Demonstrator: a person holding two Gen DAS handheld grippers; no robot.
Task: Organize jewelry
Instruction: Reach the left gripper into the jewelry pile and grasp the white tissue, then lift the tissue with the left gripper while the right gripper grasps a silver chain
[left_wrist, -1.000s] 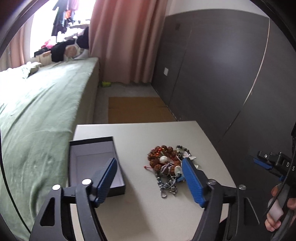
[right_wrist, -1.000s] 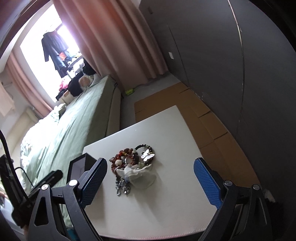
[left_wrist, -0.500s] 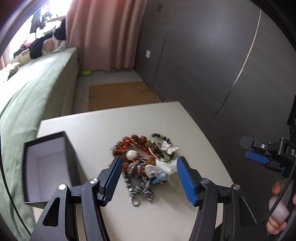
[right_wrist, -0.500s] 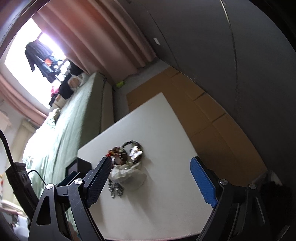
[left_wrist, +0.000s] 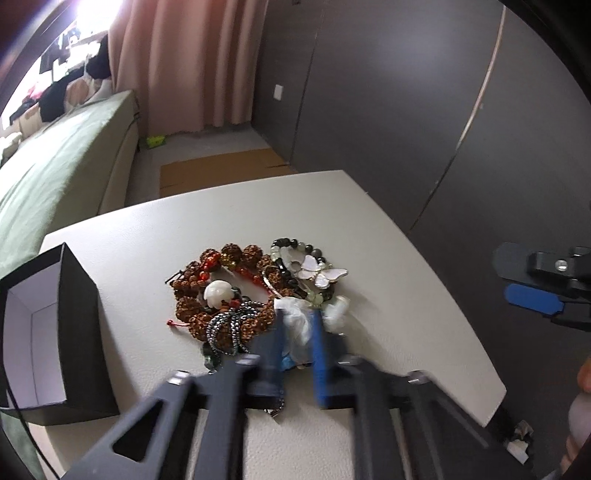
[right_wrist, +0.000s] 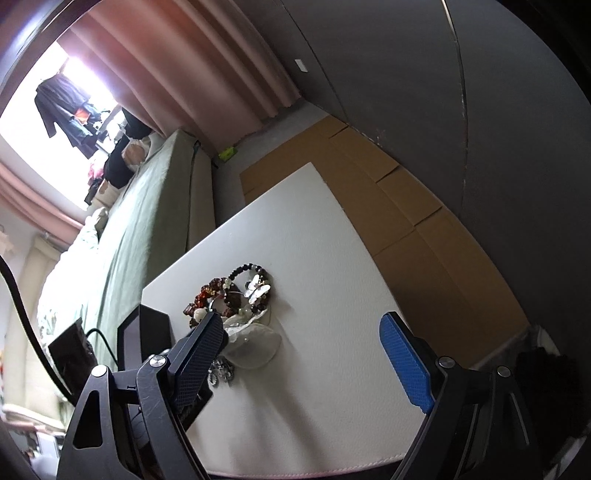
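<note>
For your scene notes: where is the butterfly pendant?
In the left wrist view, the butterfly pendant lies on the jewelry pile's right side, atop a dark bead bracelet, beyond the left claw.

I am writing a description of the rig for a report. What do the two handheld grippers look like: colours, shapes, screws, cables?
The left gripper and the right gripper share one design: black angular frames with triangular cut-outs, silver screws at the joints, and long flat fingers with blue textured pads. A thin black cable runs past the left edge of the right wrist view. No markings are legible.
</note>
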